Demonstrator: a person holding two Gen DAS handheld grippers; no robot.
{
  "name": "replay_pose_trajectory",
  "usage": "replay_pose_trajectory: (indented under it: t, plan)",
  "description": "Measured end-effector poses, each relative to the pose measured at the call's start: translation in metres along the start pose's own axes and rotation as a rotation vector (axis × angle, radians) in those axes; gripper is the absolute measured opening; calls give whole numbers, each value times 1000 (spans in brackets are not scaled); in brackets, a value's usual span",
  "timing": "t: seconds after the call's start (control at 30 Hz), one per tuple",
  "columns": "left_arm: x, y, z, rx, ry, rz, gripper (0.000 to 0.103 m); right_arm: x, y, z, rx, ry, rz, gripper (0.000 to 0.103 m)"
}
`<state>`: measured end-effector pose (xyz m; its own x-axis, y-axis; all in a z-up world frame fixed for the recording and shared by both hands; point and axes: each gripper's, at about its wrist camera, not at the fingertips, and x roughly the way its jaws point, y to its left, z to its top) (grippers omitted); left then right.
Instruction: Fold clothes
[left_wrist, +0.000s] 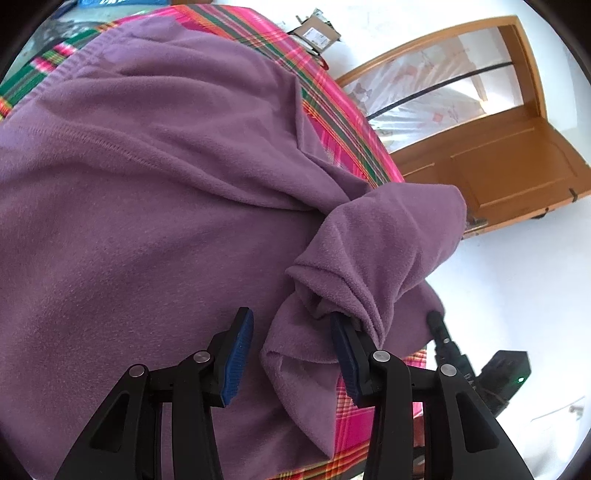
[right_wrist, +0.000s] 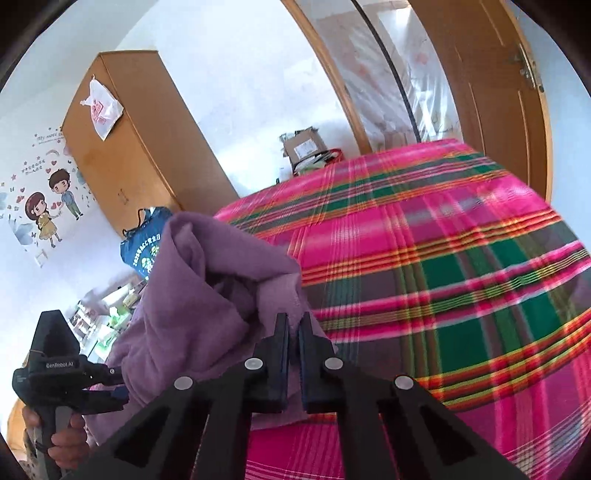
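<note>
"GenRobot AI" on left gripper (right_wrist: 114, 387), jaws apart; right gripper (right_wrist: 294, 325) pinching purple fleece (right_wrist: 192, 295).

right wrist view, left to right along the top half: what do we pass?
Cartoon wall sticker → plastic bag on the wooden wardrobe → cardboard box → wooden door.
</note>
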<state>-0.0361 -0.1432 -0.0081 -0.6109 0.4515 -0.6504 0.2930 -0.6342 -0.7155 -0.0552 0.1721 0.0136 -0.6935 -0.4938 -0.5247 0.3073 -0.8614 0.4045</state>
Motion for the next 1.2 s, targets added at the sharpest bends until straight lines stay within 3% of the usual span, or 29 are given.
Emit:
replay_pose_trajectory:
  t: [0.43,0.83,1.2]
  plan:
    - [27,-44,-5,43,-3,14,45,-19,-24,58,35,-141,-83,4]
    - [23,-49,-14,69,15,32,45,25,-44,80,22,-77,-152,4]
    - [10,-24,-6,84,39,43,45,79,-45,93,-23,22,-205,5]
